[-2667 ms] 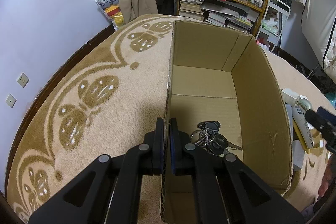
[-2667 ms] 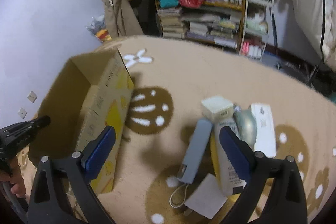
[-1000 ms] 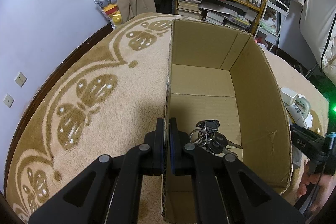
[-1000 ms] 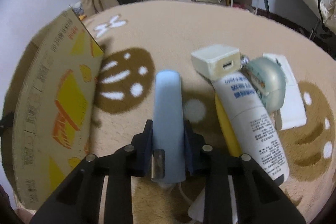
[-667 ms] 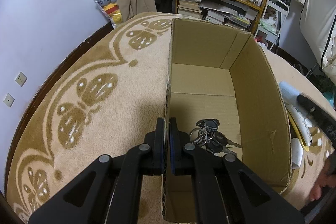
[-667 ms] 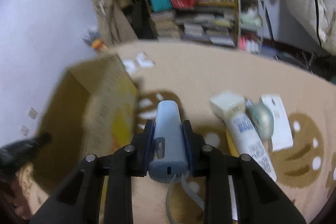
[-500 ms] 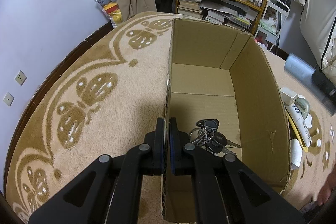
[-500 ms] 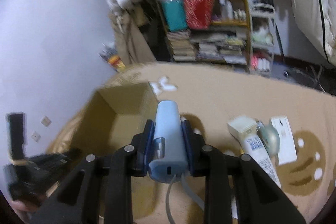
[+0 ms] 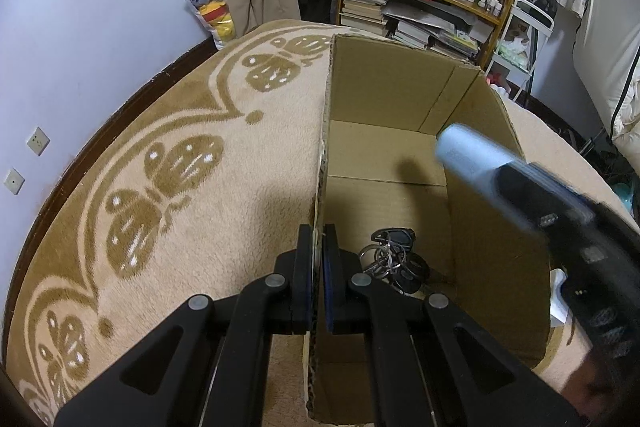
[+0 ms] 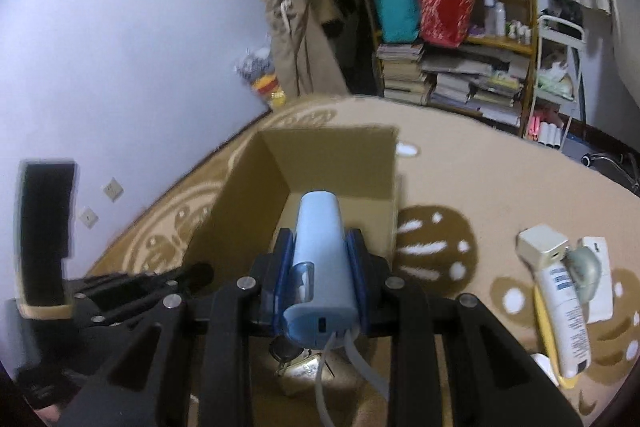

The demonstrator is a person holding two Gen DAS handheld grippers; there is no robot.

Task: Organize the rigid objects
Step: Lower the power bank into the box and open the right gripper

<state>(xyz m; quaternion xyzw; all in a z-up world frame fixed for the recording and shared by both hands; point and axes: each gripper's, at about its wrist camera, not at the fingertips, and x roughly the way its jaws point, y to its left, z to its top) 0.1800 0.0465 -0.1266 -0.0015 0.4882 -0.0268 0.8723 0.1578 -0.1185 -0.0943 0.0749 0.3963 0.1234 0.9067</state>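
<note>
Left gripper [image 9: 318, 279]: fingers closed on the near wall of the cardboard box [image 9: 400, 99], lower centre of frame. Right gripper [image 10: 320, 267]: fingers gripping a light-blue power bank [image 10: 320, 267], held over the open box, centre frame. Keys [image 9: 394, 259] lie on the box floor. White tube [image 10: 562, 319] rests on the carpet [image 9: 180, 147], lower right.

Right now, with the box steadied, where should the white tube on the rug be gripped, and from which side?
Grip the white tube across its mid-body, coming from above: it lies flat and long on the rug, pressed against the white charger block and other items, so only its top is free.
</note>
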